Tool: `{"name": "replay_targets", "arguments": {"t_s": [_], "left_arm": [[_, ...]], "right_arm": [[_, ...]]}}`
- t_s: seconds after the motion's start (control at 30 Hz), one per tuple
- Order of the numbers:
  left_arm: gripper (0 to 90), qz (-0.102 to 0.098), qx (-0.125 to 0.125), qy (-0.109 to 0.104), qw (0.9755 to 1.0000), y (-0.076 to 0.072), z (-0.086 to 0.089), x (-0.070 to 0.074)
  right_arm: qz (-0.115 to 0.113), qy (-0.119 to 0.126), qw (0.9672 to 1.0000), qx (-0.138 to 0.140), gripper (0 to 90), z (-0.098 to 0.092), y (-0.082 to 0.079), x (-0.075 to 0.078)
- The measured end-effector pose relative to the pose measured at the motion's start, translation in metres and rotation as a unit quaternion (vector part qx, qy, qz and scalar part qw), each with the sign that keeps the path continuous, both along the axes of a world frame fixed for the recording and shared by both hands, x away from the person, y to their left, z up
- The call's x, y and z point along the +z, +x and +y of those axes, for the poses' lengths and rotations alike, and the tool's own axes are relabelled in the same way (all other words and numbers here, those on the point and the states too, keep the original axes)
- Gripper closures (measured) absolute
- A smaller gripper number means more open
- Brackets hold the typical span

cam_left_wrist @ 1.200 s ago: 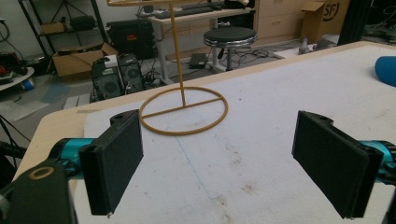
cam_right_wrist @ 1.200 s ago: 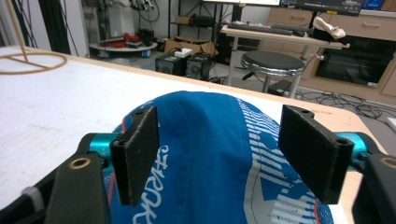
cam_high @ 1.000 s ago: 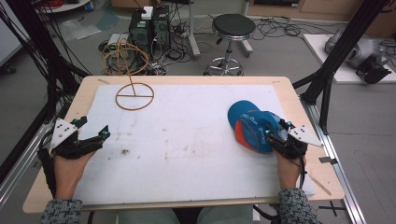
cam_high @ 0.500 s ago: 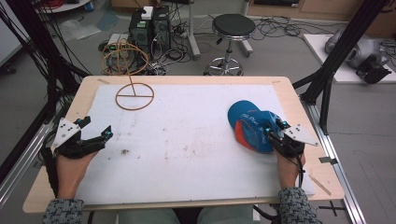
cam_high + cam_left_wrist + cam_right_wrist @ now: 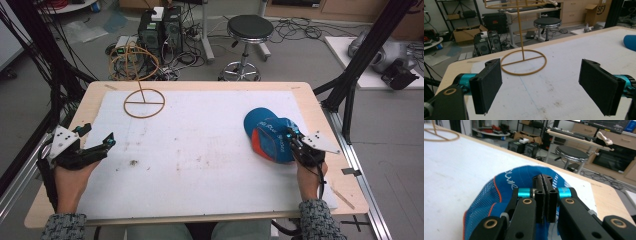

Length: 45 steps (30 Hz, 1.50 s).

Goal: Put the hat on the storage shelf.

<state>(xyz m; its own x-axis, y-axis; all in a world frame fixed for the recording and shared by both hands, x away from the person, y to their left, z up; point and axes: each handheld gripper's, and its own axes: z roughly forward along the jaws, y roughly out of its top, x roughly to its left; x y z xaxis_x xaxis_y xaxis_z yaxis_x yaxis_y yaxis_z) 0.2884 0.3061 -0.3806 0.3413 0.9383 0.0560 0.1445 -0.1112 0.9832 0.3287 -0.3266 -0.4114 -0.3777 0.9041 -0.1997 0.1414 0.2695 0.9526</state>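
we're at the grasp step: right gripper (image 5: 544, 195) has just been closing, fingers now pinched on the blue cap's (image 5: 267, 135) fabric near the bench's right edge. left gripper (image 5: 546, 87) wide open, empty. next we'd guess lift toward the wire stand (image 5: 143, 100).

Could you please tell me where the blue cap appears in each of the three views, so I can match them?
High view: blue cap at right on the white mat, at the right gripper.
Left gripper view: a blue sliver at the right edge.
Right gripper view: bottom centre, around the shut jaws.
Shared landmark: the yellow wire stand.
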Motion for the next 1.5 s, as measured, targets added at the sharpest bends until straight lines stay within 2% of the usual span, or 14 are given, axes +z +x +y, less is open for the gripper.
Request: {"name": "replay_targets", "arguments": {"t_s": [0.2, 0.4, 0.5, 0.73, 0.83, 0.97, 1.23, 1.43, 1.5], "left_arm": [[18.9, -0.008, 0.012, -0.010, 0.9999, -0.002, 0.011, 0.006], [18.9, -0.010, 0.013, -0.021, 0.9996, -0.002, 0.018, 0.008], [18.9, -0.011, 0.015, -0.023, 0.9996, -0.004, 0.021, 0.010], [18.9, -0.020, 0.013, -0.033, 0.9992, -0.007, 0.024, 0.015], [18.9, -0.022, 0.012, -0.033, 0.9991, -0.008, 0.024, 0.017], [18.9, -0.022, 0.015, -0.033, 0.9991, -0.009, 0.027, 0.018], [18.9, -0.024, 0.020, -0.035, 0.9989, -0.009, 0.031, 0.018], [18.9, -0.023, 0.022, -0.040, 0.9987, -0.009, 0.034, 0.018], [18.9, -0.023, 0.023, -0.040, 0.9987, -0.009, 0.034, 0.018]], "right_arm": [[0.006, 0.031, 0.9994, 0.015, 89.7, 0.011, 0.010, 0.017], [0.005, 0.055, 0.9983, 0.020, 89.8, 0.037, 0.028, 0.043], [0.003, 0.063, 0.9977, 0.024, 89.9, 0.049, 0.036, 0.053], [0.001, 0.054, 0.9978, 0.038, 89.9, 0.079, 0.057, 0.070], [0.005, 0.070, 0.9966, 0.044, 90.0, 0.088, 0.067, 0.077], [-0.002, 0.089, 0.9949, 0.048, 90.0, 0.098, 0.078, 0.088], [-0.022, 0.110, 0.9923, 0.051, 90.0, 0.125, 0.100, 0.124], [-0.039, 0.102, 0.9923, 0.058, 90.0, 0.150, 0.118, 0.153], [-0.045, 0.109, 0.9909, 0.065, 90.0, 0.163, 0.128, 0.164]]}}
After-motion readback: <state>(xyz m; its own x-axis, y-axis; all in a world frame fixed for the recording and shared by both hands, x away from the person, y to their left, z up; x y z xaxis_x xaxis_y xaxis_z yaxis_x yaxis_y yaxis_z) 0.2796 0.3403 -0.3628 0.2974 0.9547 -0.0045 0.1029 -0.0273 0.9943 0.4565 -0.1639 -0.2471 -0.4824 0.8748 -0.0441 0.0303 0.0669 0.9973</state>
